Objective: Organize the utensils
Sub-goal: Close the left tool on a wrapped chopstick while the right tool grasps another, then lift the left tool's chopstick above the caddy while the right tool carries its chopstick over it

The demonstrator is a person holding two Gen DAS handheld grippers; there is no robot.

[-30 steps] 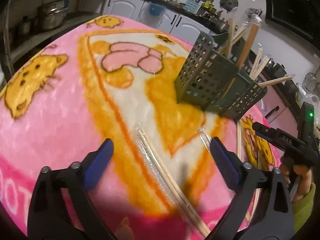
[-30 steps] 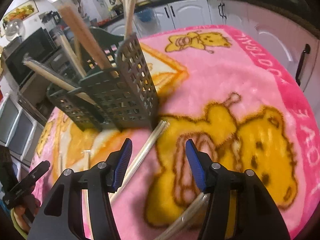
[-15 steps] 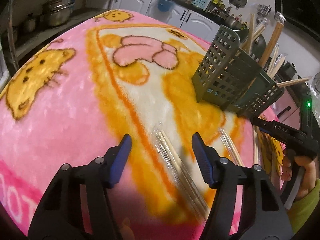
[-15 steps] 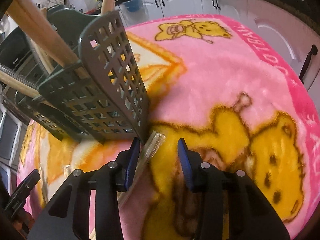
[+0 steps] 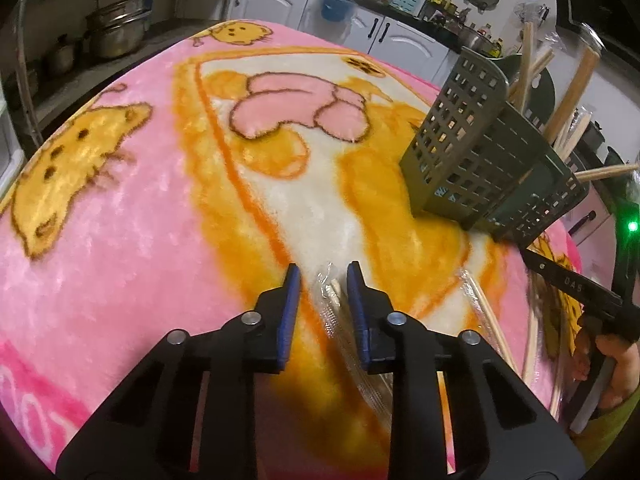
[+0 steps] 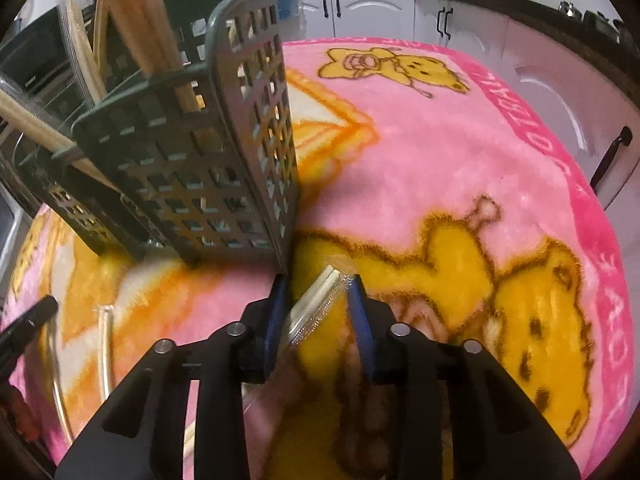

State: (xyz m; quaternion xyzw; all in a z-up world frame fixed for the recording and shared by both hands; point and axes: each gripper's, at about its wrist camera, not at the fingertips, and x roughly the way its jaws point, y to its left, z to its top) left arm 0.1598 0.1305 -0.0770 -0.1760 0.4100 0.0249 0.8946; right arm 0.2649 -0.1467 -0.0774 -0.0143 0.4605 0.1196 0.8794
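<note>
**A:** Where are the two tools?

**B:** The left gripper (image 5: 320, 276) points down at a pink and orange plush blanket with cartoon bears (image 5: 120, 208). Its jaws have just been closing, and a clear plastic sleeve holding wooden chopsticks (image 5: 340, 320) lies between the blue pads (image 5: 289, 312). The sleeve sits toward the right-hand pad; I cannot tell whether the pads press on it, since a gap shows on the other side.

**A:** And the right one?

**B:** The right gripper (image 6: 316, 284) has also just been closing, around another clear-wrapped pair of pale chopsticks (image 6: 316, 312) lying slantwise on the blanket. The wrapper's upper end touches one blue pad and its lower part runs by the other (the picture is blurred there), so a firm grasp is not plain.

**A:** Where is the holder?

**B:** A dark green perforated plastic utensil basket (image 5: 476, 160) stands on the blanket beyond both tools, its corner just above the right gripper's tips. Wooden sticks and handles (image 5: 568, 96) lean out of it. One more wrapped pair (image 5: 486, 316) lies loose on the blanket, near the person's hand (image 5: 612, 368).
</note>
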